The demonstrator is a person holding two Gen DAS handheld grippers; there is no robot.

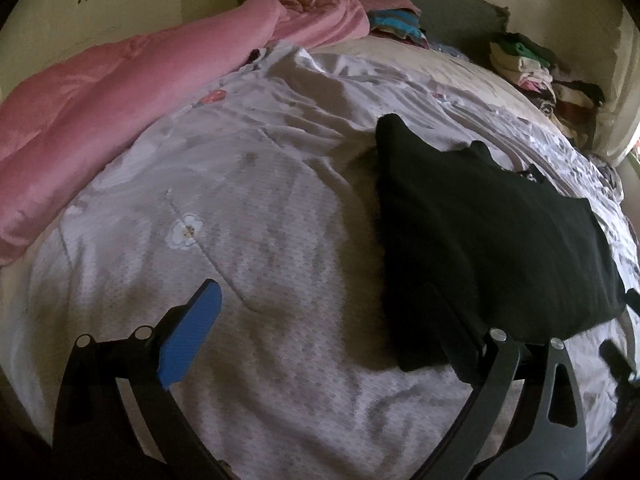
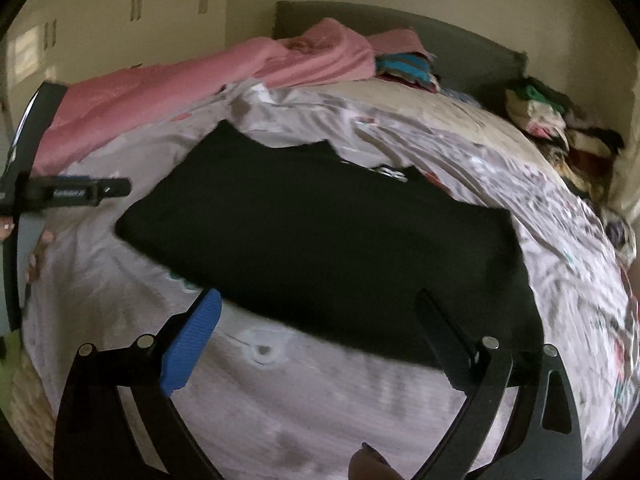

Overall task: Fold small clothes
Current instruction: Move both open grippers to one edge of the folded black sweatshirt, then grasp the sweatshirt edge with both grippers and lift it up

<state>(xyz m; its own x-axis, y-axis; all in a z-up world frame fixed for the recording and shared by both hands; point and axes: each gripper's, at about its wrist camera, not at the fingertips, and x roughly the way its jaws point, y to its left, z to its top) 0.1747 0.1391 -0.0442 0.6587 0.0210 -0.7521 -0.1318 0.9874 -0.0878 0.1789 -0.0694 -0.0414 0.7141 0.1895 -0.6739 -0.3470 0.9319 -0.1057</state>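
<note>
Both claws, left claw (image 1: 320, 344) and right claw (image 2: 320, 344), hover spread wide and empty over the black garment (image 2: 320, 240) lying mid-bed, where a careless one-layer pinch could undo its fold.

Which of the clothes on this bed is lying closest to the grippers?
The black garment, spread flat just ahead of the right gripper. The pink blanket and clothes piles sit far back by the headboard.

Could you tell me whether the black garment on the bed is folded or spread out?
Folded, apparently: the black garment lies as a compact block with straight edges, no sleeves showing.
</note>
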